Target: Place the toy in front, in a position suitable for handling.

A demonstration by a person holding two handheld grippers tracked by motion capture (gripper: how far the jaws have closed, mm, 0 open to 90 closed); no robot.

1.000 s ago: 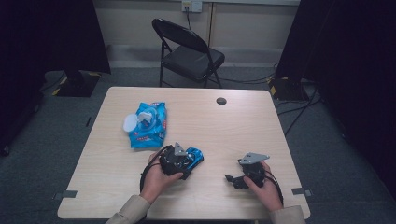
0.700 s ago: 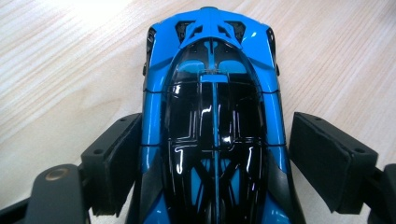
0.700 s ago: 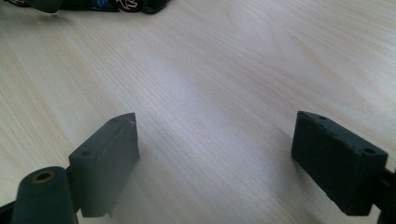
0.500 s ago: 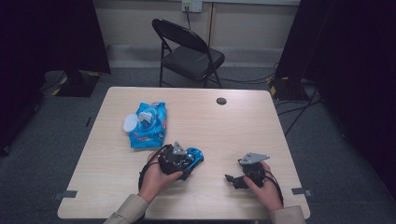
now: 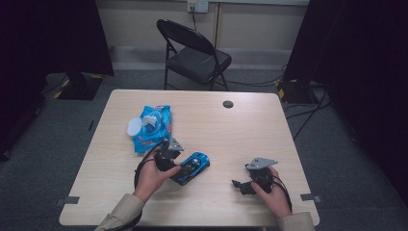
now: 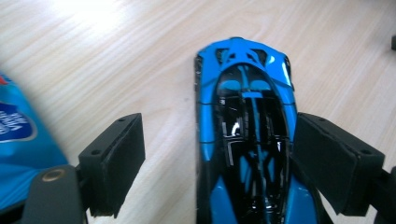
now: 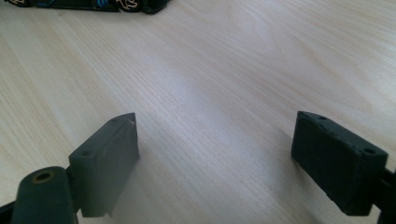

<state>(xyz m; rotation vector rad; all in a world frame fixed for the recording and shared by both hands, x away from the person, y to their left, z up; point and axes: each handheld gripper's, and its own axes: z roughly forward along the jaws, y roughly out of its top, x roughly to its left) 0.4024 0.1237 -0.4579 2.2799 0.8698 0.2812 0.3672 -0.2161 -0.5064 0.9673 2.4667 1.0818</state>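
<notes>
The table (image 5: 231, 125) carries a blue wipes pack (image 5: 153, 127) at its left and, nearer the person, a blue toy car (image 6: 245, 130). The left gripper (image 6: 217, 154) straddles that car — jaws spread, one flank against the right pad, a gap at the other — seemingly lined up to grasp it. The right gripper (image 7: 229, 163) rests apart, jaws wide, holding nothing.

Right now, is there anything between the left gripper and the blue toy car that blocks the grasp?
Nothing visible blocks it. The blue toy car already lies between the open jaws of the left gripper, close to one jaw, with bare table beside the other. The blue packet lies outside the jaws.
</notes>
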